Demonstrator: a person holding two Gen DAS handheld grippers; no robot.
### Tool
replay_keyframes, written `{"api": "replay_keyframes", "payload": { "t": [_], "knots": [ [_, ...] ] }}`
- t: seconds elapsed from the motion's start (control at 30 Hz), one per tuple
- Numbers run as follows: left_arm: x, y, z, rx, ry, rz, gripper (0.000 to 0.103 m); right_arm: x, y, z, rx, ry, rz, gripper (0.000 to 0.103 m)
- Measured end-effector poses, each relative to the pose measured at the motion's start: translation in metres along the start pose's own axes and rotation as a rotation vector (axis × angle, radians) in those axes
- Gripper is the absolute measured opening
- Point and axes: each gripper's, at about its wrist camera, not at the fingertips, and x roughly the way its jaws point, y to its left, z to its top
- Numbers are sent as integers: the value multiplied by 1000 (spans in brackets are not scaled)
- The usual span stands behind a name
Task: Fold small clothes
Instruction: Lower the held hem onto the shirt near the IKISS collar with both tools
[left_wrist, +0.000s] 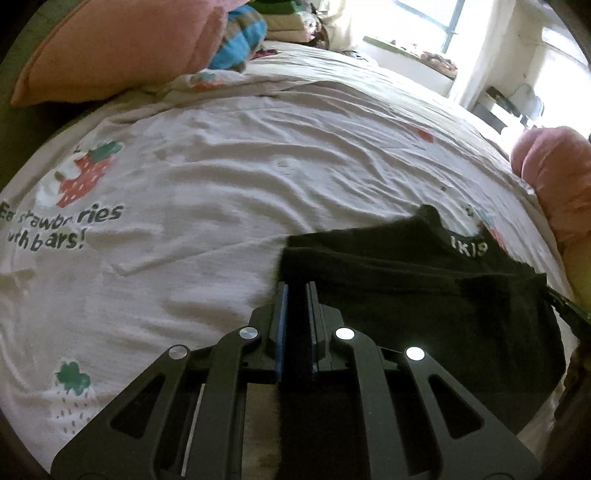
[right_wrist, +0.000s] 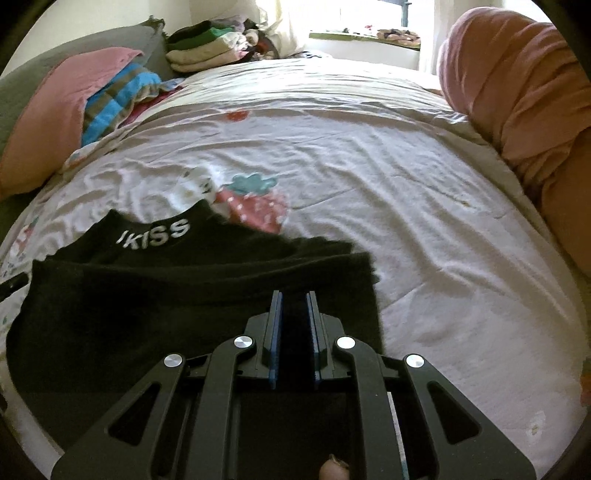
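A small black garment (left_wrist: 424, 295) with white lettering on its band lies on the white strawberry-print bedsheet (left_wrist: 221, 166). My left gripper (left_wrist: 295, 288) is shut on the garment's left edge, black cloth pinched between its blue pads. In the right wrist view the same black garment (right_wrist: 166, 295) shows "KISS" on its band, and my right gripper (right_wrist: 294, 295) is shut on its right edge. Both hold a folded-over layer low over the sheet (right_wrist: 406, 184).
A pink pillow (left_wrist: 110, 48) and striped blue cloth (left_wrist: 240, 40) lie at the far left. A stack of folded clothes (right_wrist: 207, 48) sits at the bed's far end. A pink bolster (right_wrist: 517, 85) lies along the right side.
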Motion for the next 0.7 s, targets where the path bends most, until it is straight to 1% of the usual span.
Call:
{"api": "replay_keyframes", "payload": {
  "t": [0.13, 0.17, 0.2, 0.23, 0.27, 0.33, 0.47, 0.53, 0.6, 0.63, 0.67, 0.7],
  "knots": [
    [2, 9, 1, -4, 4, -4, 5, -5, -13, 0, 27, -17, -9, 13],
    [3, 9, 1, -9, 9, -20, 6, -5, -16, 0, 29, -14, -10, 17],
    [4, 8, 1, -7, 13, -39, 7, -3, -19, 0, 30, -7, -15, 23],
    [4, 6, 1, 0, 14, -46, 11, -1, -21, -1, 33, 0, -21, 25],
    [5, 3, 0, 13, 14, -50, 17, 0, -23, -2, 35, 2, -24, 26],
    [6, -3, -1, 43, 11, -45, 24, 3, -26, -2, 38, 12, -30, 28],
    [10, -6, -3, 60, 14, -44, 31, 8, -24, -4, 29, 18, -18, 29],
    [13, -7, -4, 67, 17, -45, 31, 11, -23, -5, 24, 20, -13, 30],
    [14, -7, -5, 71, 15, -45, 31, 13, -23, -7, 27, 17, -7, 27],
    [15, -8, -6, 72, 16, -47, 25, 13, -24, -9, 30, 14, -3, 25],
    [16, -7, -6, 72, 15, -48, 12, 12, -24, -9, 32, 11, 0, 20],
    [16, -8, -6, 72, 15, -51, 8, 11, -24, -10, 31, 5, 4, 15]
  ]
}}
